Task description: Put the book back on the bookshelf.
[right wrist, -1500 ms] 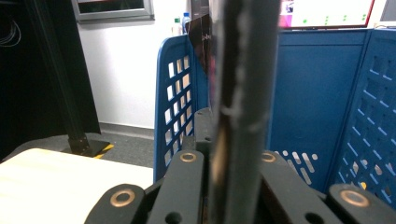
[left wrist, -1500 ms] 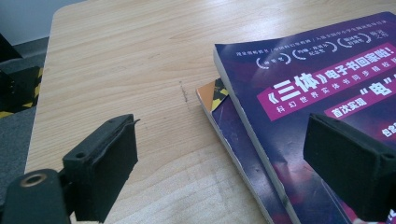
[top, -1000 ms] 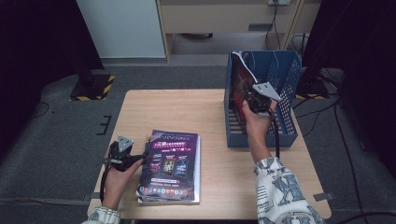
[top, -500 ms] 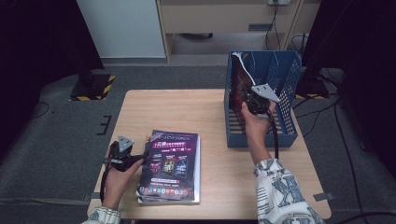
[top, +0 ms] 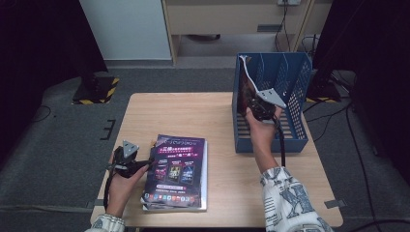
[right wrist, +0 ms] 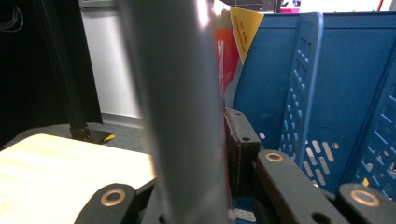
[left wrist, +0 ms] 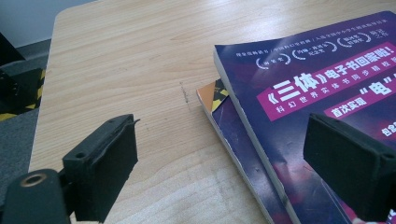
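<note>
The magazine [top: 247, 87], thin, glossy and slightly bowed, stands on edge in the leftmost slot of the blue file rack [top: 295, 92]. Its dark red cover faces the rack's left wall, and its pale top corner rises above the rim. In the right gripper view the magazine [right wrist: 187, 93] appears as a smooth, grey, blurred band running top to bottom between the jaws. The right gripper [top: 255, 107] has the magazine between its black padded jaws near the lower edge. The jaws stand close against it and have just been opening slightly; whether the pads press on it cannot be told.

The file rack is rigid plastic with perforated divider walls and a slatted floor. It stands at the far right of the wooden table [top: 193, 116], which has a pale, fine-grained top with rounded corners.

The left gripper [top: 140, 165] rests at the left edge of a stack of magazines [top: 176, 171], jaws spread wide. The stack lies flat, with glossy purple covers and offset edges. One foam pad [left wrist: 348, 161] overlaps the top cover.
</note>
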